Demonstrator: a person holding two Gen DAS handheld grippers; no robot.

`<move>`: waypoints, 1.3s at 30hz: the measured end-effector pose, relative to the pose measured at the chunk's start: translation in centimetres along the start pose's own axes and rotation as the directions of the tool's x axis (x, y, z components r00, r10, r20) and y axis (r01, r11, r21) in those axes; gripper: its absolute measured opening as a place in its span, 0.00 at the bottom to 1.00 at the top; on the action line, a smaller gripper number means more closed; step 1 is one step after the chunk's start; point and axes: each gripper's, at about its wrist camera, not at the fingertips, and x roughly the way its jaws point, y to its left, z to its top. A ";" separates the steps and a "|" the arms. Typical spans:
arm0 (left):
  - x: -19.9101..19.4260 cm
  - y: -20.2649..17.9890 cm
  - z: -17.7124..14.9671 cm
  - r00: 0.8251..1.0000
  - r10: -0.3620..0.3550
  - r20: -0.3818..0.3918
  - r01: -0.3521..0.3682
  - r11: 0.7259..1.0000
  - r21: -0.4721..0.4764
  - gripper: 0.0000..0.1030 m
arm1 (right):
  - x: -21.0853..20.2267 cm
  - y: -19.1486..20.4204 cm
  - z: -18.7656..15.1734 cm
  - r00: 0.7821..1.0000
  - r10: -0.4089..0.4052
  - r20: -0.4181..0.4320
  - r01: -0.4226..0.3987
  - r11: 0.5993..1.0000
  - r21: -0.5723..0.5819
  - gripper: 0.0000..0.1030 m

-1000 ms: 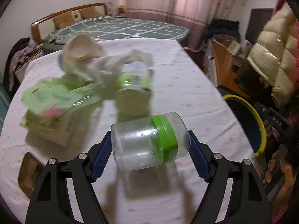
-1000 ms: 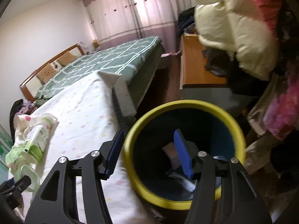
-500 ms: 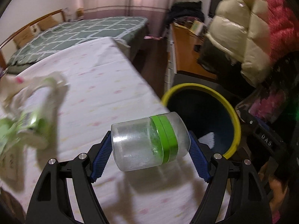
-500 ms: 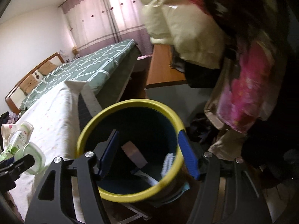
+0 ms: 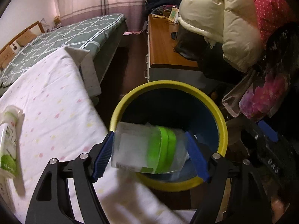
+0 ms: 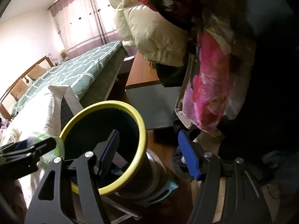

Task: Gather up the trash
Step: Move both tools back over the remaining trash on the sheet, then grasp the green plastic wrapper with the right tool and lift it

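the left gripper (image 5: 149,155), jaws closing, grips the clear jar (image 5: 147,149) crosswise, the yellow-rimmed bin (image 5: 223,130) just beyond and below; the right gripper (image 6: 149,155) hangs empty, jaws apart.

- Bedroom with pale walls (image 6: 22,35).
- Pink-and-mauve curtains (image 5: 89,1) across a bright window, daylight glowing through.
- Bed (image 5: 61,37) under a green cover with a white grid, wooden headboard (image 5: 20,35) at its far end.
- Dark wooden floor (image 5: 130,59) between bed and a low wooden cabinet (image 5: 164,46) with clutter on top.
- Cream puffer jacket (image 5: 224,18) and pink floral fabric (image 6: 211,85) hanging on the right.
- White cloth with pastel dots (image 5: 48,108) over a near surface.
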 end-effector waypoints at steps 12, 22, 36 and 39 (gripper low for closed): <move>-5.9 5.2 -1.7 0.992 0.045 0.120 -0.030 0.992 -0.124 0.82 | -0.9 2.4 -0.5 0.999 0.033 0.000 -0.033 0.998 -0.047 0.63; -15.7 16.8 -11.0 0.938 0.277 0.207 -0.185 0.908 -0.377 0.85 | -1.2 11.2 -2.6 0.986 0.155 -0.058 -0.164 0.967 -0.193 0.64; -28.1 31.8 -24.3 0.778 0.616 0.122 -0.397 0.633 -0.665 0.86 | -5.8 31.6 -7.6 0.860 0.460 -0.222 -0.509 0.737 -0.444 0.64; -29.6 33.0 -25.9 0.758 0.642 0.113 -0.404 0.599 -0.691 0.86 | -7.5 35.7 -9.0 0.817 0.516 -0.259 -0.571 0.654 -0.496 0.64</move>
